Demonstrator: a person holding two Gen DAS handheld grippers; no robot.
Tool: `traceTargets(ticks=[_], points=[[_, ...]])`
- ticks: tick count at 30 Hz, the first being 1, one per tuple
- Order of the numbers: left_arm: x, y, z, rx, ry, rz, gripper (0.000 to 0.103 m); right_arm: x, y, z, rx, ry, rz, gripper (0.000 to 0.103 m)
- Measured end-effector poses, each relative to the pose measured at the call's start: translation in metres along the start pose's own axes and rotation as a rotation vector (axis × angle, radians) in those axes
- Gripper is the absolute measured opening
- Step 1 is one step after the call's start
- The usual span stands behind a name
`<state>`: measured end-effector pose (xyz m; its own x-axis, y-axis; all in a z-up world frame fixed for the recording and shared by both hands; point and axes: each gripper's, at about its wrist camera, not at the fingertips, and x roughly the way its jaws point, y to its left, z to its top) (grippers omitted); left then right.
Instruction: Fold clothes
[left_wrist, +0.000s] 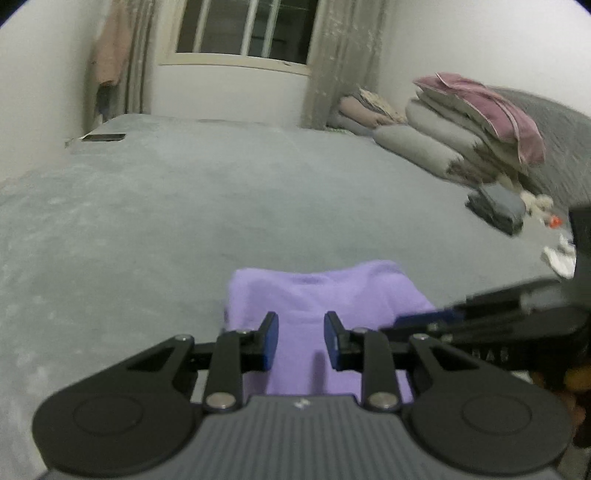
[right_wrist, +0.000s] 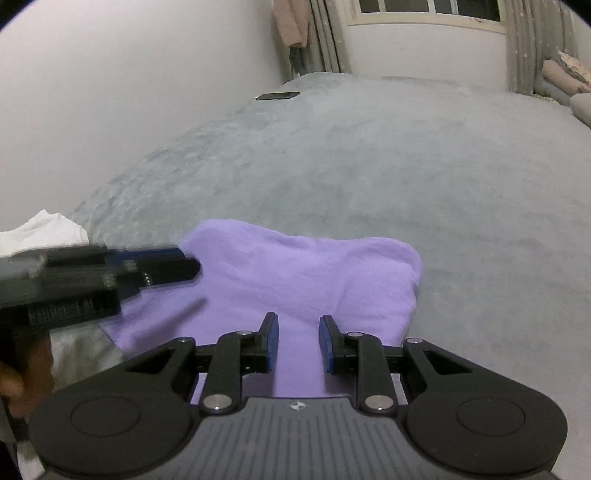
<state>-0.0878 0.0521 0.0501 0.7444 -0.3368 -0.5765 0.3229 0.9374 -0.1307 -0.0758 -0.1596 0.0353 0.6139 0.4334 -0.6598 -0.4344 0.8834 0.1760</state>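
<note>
Purple cloth (left_wrist: 325, 295) lies folded on the grey bed (left_wrist: 184, 206), right in front of both tools. The left gripper (left_wrist: 301, 341) has its fingers apart with nothing between them. The right gripper (right_wrist: 298, 343) is spread apart and empty too.

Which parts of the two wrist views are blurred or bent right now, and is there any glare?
Left wrist view: the right gripper is smeared by motion at the right edge, the folded bedding is soft, and the window leans from fisheye bending. Right wrist view: the left gripper is streaked with blur over the purple garment, and the bed bulges. No glare in either; the light is dim and even.
</note>
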Motion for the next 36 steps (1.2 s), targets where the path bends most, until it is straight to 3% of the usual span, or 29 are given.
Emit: traceTargets(ticks=[5, 8, 18, 31, 33, 36], points=[[0.016, 0.004, -0.003, -0.017, 0.054, 0.025, 0.020, -0.002, -0.003, -0.004, 0.020, 0.004, 0.010, 0.024], [0.017, 0.007, -0.003, -0.053, 0.053, 0.019, 0.020, -0.001, -0.005, -0.008, 0.026, 0.006, 0.014, 0.024], [0.016, -0.005, -0.013, -0.030, 0.033, 0.083, 0.020, -0.002, -0.004, -0.009, 0.031, -0.003, 0.002, 0.024], [0.003, 0.011, -0.013, -0.119, 0.046, 0.034, 0.020, -0.032, 0.002, -0.037, 0.068, -0.034, -0.001, 0.024], [-0.004, 0.024, -0.011, -0.185, 0.044, 0.011, 0.023, -0.041, -0.001, -0.041, 0.088, -0.051, 0.008, 0.024], [-0.010, 0.043, -0.011, -0.250, 0.050, 0.013, 0.037, -0.056, -0.009, -0.044, 0.117, -0.083, 0.021, 0.024]])
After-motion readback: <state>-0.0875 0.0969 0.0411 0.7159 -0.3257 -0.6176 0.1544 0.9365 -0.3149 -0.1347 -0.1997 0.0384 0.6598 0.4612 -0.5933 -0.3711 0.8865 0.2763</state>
